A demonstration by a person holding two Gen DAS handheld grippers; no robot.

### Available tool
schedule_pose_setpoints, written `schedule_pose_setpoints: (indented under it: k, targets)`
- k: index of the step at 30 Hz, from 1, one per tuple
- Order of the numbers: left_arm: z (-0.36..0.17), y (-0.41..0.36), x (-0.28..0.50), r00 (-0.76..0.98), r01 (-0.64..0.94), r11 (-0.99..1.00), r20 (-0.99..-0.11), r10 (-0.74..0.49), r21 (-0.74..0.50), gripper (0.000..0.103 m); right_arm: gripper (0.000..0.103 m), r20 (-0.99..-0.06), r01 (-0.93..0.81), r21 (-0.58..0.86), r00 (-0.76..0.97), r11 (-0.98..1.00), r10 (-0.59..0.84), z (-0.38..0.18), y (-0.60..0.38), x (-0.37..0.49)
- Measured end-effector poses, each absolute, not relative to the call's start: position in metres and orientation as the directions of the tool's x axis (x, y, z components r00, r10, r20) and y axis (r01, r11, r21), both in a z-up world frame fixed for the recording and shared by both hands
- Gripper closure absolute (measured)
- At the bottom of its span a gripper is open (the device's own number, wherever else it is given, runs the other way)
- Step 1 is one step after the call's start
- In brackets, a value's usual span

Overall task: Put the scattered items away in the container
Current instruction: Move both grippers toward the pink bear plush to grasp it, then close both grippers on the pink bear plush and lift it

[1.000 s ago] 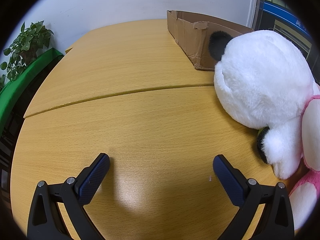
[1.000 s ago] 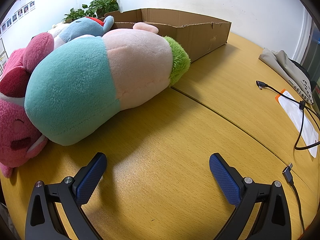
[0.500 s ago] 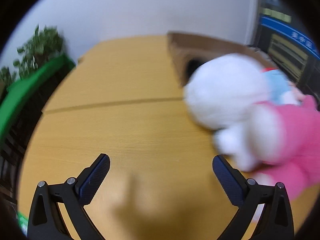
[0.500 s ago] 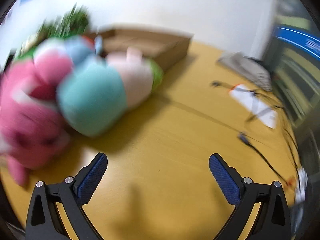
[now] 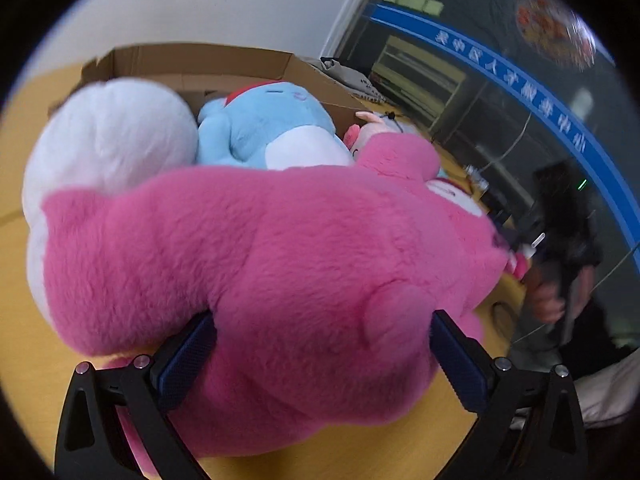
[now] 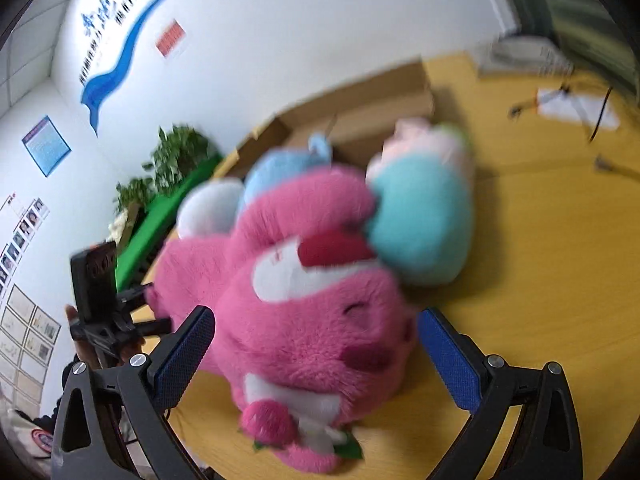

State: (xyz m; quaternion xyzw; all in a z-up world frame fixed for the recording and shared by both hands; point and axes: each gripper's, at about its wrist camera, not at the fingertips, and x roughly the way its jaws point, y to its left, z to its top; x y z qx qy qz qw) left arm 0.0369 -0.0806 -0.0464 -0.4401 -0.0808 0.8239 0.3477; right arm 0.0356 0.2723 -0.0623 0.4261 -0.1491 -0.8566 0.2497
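Note:
A big pink plush bear [image 5: 288,264] lies on the wooden table, and both grippers stand around it. My left gripper [image 5: 320,356] is open with the bear's back and small tail between its fingers. My right gripper [image 6: 316,352] is open with the bear's face [image 6: 312,320] between its fingers. Behind the bear lie a white plush [image 5: 112,140], a blue plush [image 5: 264,128] and a teal and pink plush [image 6: 424,220]. The open cardboard box [image 5: 192,64] stands behind them; it also shows in the right wrist view [image 6: 360,108].
Cables and white paper [image 6: 576,108] lie on the table at the far right. A potted plant [image 6: 172,160] and a green panel stand past the table's left edge. The other hand-held gripper [image 6: 100,296] shows at the left of the right wrist view.
Both grippers swung from bare table onto the pink bear, which now sits between each pair of fingers. Both stay open.

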Motion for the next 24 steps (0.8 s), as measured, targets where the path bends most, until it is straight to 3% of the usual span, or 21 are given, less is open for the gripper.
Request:
schedule_pose_setpoints:
  k: [3, 8, 11, 16, 24]
  targets:
    - [-0.056, -0.088, 0.034, -0.34, -0.485, -0.723, -0.656, 0.674, -0.491, 0.004, 0.001, -0.665, 0.277, 0.519, -0.464, -0.808, -0.586, -0.093, 0.262, 0.024]
    - [-0.052, -0.101, 0.036, -0.34, -0.445, -0.709, -0.629, 0.699, -0.547, 0.045, 0.024, -0.649, 0.319, 0.463, -0.514, -0.827, -0.561, -0.081, 0.255, 0.041]
    - [-0.045, -0.098, 0.043, -0.367, -0.437, -0.727, -0.634, 0.681, -0.529, 0.053, 0.031, -0.651, 0.334, 0.426, -0.533, -0.841, -0.541, -0.069, 0.247, 0.052]
    - [-0.008, -0.097, 0.056, -0.426, -0.429, -0.727, -0.59, 0.686, -0.536, 0.054, 0.035, -0.604, 0.369, 0.374, -0.599, -0.851, -0.526, -0.024, 0.241, 0.065]
    - [0.129, -0.099, 0.001, -0.592, -0.525, -0.766, -0.488, 0.642, -0.371, 0.054, 0.036, -0.439, 0.445, 0.349, -0.7, -0.825, -0.563, 0.091, 0.239, 0.007]
